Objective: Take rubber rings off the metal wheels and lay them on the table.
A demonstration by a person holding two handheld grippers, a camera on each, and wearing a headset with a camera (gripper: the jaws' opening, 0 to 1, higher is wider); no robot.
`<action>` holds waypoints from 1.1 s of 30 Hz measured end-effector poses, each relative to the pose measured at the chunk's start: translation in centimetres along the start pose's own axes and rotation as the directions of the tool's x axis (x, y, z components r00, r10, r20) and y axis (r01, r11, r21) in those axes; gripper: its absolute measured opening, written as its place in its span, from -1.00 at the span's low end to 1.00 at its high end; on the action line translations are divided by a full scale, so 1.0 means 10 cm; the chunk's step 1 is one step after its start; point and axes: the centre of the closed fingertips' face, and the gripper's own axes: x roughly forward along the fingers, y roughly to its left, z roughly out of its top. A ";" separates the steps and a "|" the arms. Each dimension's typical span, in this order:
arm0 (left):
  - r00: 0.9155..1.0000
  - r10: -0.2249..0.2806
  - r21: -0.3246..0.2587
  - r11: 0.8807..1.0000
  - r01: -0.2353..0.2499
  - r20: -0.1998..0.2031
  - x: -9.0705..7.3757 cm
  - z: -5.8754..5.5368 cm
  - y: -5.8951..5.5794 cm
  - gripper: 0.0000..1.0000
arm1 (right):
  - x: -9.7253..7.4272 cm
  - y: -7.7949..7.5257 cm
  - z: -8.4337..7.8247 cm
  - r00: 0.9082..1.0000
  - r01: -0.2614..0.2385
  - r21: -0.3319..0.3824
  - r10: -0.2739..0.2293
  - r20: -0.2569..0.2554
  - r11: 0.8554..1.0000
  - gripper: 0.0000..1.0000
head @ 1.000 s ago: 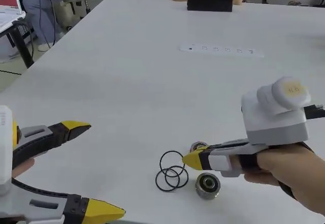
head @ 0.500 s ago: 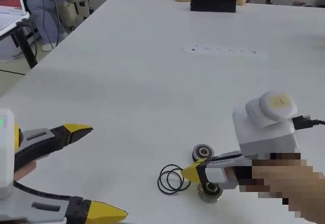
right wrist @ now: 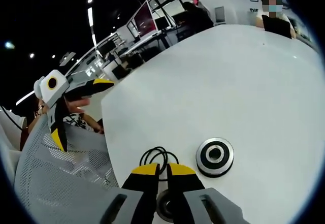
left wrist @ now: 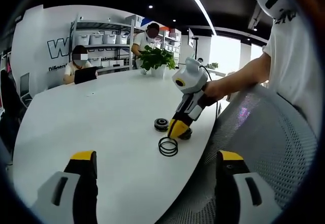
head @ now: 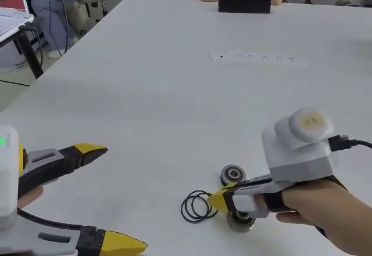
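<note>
Several loose black rubber rings (head: 196, 205) lie overlapped on the white table (head: 174, 93). Right of them stand two metal wheels: the far wheel (head: 232, 175) is in plain sight, while the near wheel (head: 240, 222) is partly hidden under my right gripper (head: 218, 201). That gripper's yellow jaws are shut, with their tips over the near wheel (right wrist: 163, 206) and next to the rings (right wrist: 157, 157). I see nothing held between them. My left gripper (head: 113, 198) hovers wide open at the lower left, well apart from the rings (left wrist: 168, 146).
A white power strip (head: 256, 57) lies mid-table. At the far end, a dark laptop (head: 244, 3) stands before a seated person. The table's left edge runs past chairs and a desk (head: 17, 29). A mesh chair back (left wrist: 254, 132) is close on my side.
My right gripper has come nearer to me, uncovering the far wheel and settling over the near one. The left gripper stays open in place. The head view has shifted slightly.
</note>
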 end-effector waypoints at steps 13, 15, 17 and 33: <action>1.000 -0.001 -0.010 1.000 0.001 0.010 0.00 0.01 0.00 0.92 | 0.04 0.04 -0.03 1.000 0.007 -0.096 -0.010 -0.029 0.995 -0.81; 1.000 0.000 -0.011 1.000 0.000 0.011 -0.01 0.01 0.00 0.91 | 0.04 0.05 -0.04 1.000 0.001 -0.099 -0.004 -0.030 0.995 -0.81; 1.000 0.002 -0.011 1.000 -0.002 0.011 -0.01 0.01 0.00 0.91 | 0.04 0.06 -0.04 1.000 0.000 -0.103 -0.003 -0.031 0.995 -0.81; 1.000 -0.004 0.000 1.000 0.004 -0.002 -0.01 0.00 0.00 0.92 | -0.25 -0.11 0.37 0.990 0.043 -0.040 -0.037 0.139 0.998 -0.76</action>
